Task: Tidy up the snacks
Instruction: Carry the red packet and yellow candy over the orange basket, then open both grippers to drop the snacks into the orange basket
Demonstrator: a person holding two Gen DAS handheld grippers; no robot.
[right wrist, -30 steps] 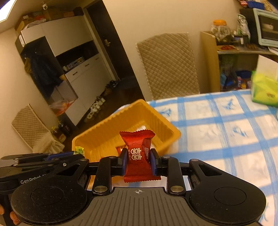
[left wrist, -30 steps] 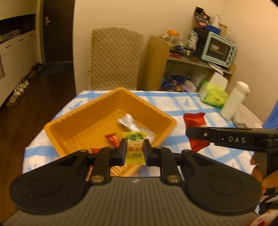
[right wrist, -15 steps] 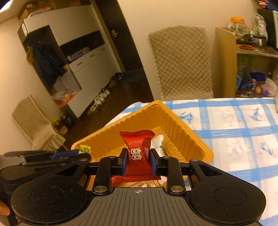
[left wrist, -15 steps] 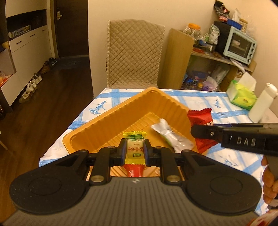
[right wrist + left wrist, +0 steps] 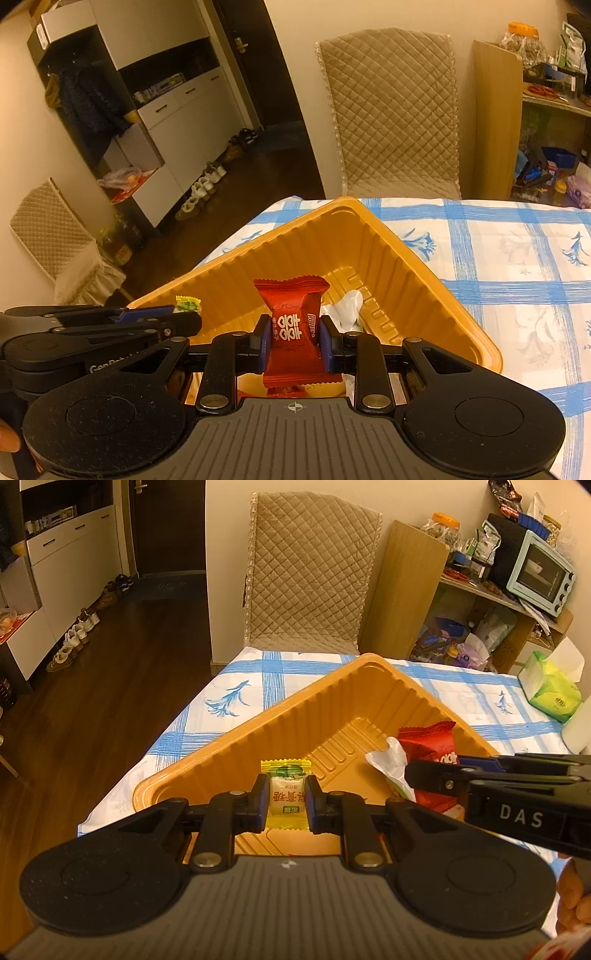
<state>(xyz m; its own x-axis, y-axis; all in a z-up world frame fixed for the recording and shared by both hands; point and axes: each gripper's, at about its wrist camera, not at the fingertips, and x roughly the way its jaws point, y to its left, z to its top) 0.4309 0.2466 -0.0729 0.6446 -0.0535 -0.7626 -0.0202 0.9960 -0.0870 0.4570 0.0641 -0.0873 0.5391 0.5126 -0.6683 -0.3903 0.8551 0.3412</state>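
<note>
My left gripper (image 5: 286,799) is shut on a small yellow-and-green candy (image 5: 286,794) and hangs over the near corner of an orange plastic tray (image 5: 332,701). My right gripper (image 5: 291,341) is shut on a red snack packet (image 5: 293,328), also above the tray (image 5: 417,266). In the left wrist view the right gripper comes in from the right with the red packet (image 5: 428,742) showing. A white-and-green wrapped snack (image 5: 391,764) lies on the tray floor. In the right wrist view the left gripper sits at lower left with the candy's top (image 5: 188,302) sticking up.
The tray stands at the corner of a table with a blue-checked white cloth (image 5: 517,258). A quilted chair (image 5: 310,576) stands behind the table. A green tissue box (image 5: 554,694) sits far right, with a shelf holding a toaster oven (image 5: 539,572) beyond.
Both grippers have moved forward and down over the tray, each still holding its snack. The tray looks larger and closer in both views.
</note>
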